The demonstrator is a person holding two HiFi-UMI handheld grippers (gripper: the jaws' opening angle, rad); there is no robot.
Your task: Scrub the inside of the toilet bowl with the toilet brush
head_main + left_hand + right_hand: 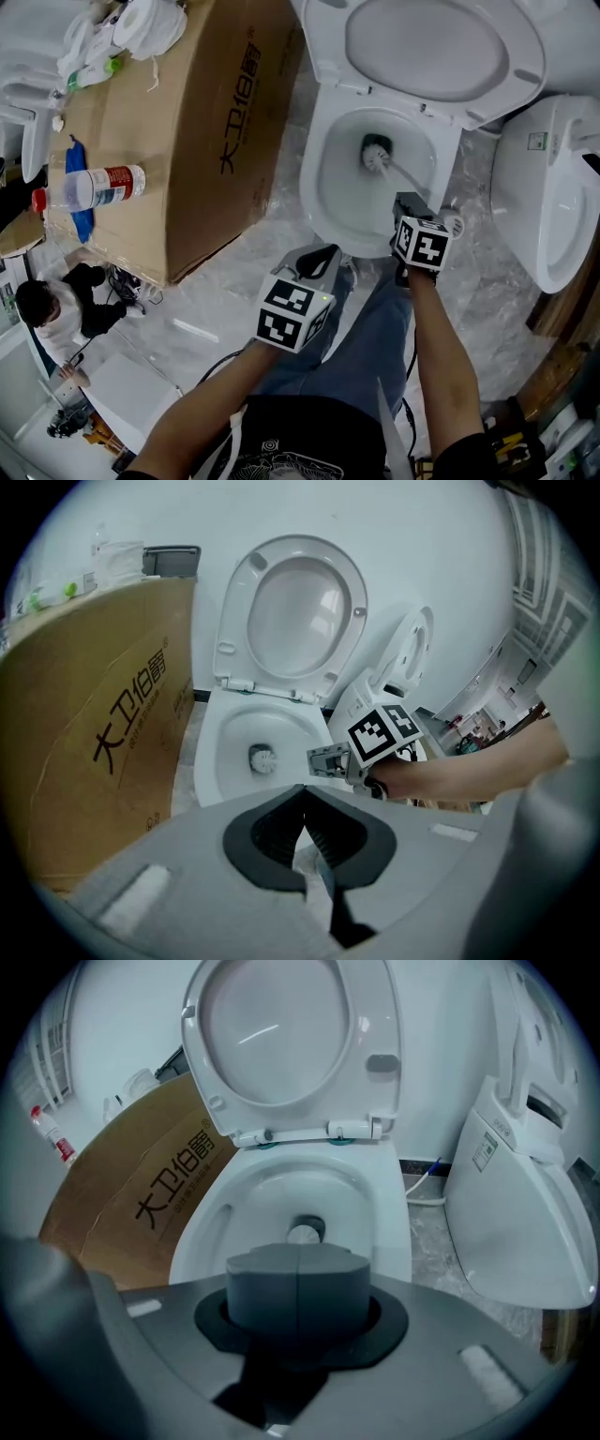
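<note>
Head view: white-bristled toilet brush head down inside toilet bowl.

Bowl open from above w/ lid up at far side; cardboard box crowds its left, 2nd toilet its right, leaving only narrow floor strips btwn, brush sits mid-bowl.

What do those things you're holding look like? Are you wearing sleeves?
The left gripper and right gripper are grey with dark jaws. Each carries a white cube with black square markers. The forearms are bare below a black top.
</note>
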